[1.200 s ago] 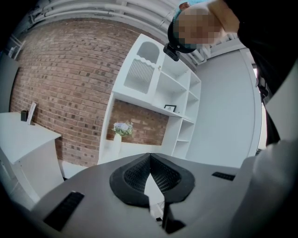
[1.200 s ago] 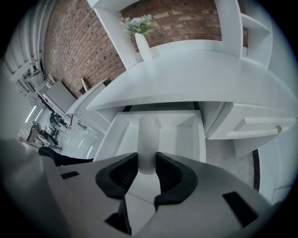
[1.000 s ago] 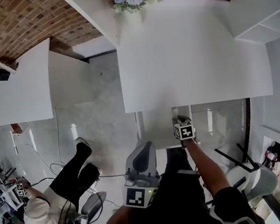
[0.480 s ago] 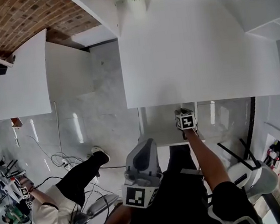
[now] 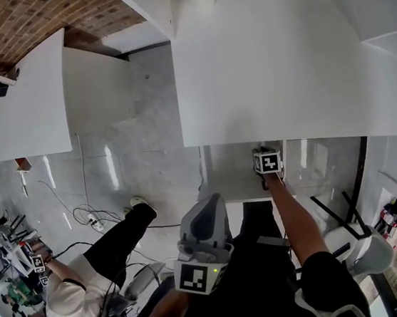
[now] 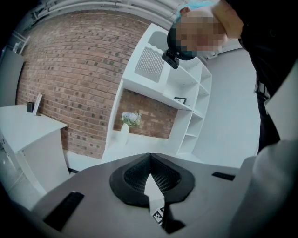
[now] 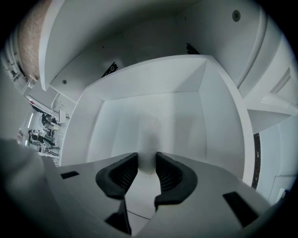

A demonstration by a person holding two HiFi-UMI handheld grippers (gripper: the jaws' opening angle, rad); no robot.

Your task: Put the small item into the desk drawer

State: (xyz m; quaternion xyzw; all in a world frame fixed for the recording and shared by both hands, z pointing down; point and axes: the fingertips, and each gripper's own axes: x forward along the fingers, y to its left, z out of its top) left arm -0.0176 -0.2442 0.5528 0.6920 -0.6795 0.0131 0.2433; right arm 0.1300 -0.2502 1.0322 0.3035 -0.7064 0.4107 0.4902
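Right gripper (image 7: 148,163): clamped on the small item (image 7: 148,151), a pale white piece pinched between both pads. It is too blurred for me to say more about its shape. The gripper points steeply down into the open drawer (image 7: 139,86). The item hangs above the drawer floor, about mid-compartment and apart from the walls.

In the head view the drawer stands pulled out under the front edge of the white worktop (image 5: 281,72), and my right arm reaches over it.

Left gripper (image 6: 150,162): jaws together, nothing between them. It is held back near my body and aimed across the room at the brick wall (image 6: 79,79) and the shelves (image 6: 186,102). It has no part in this step.

Step in hand, as I judge it: placing. The item is inside the drawer's outline but not yet released.

Next move calls for a short, straight lowering until the item is just off the floor. Then I part the jaws enough to free it and lift straight out. I should keep the pads from dragging it along and stay away from the front wall.
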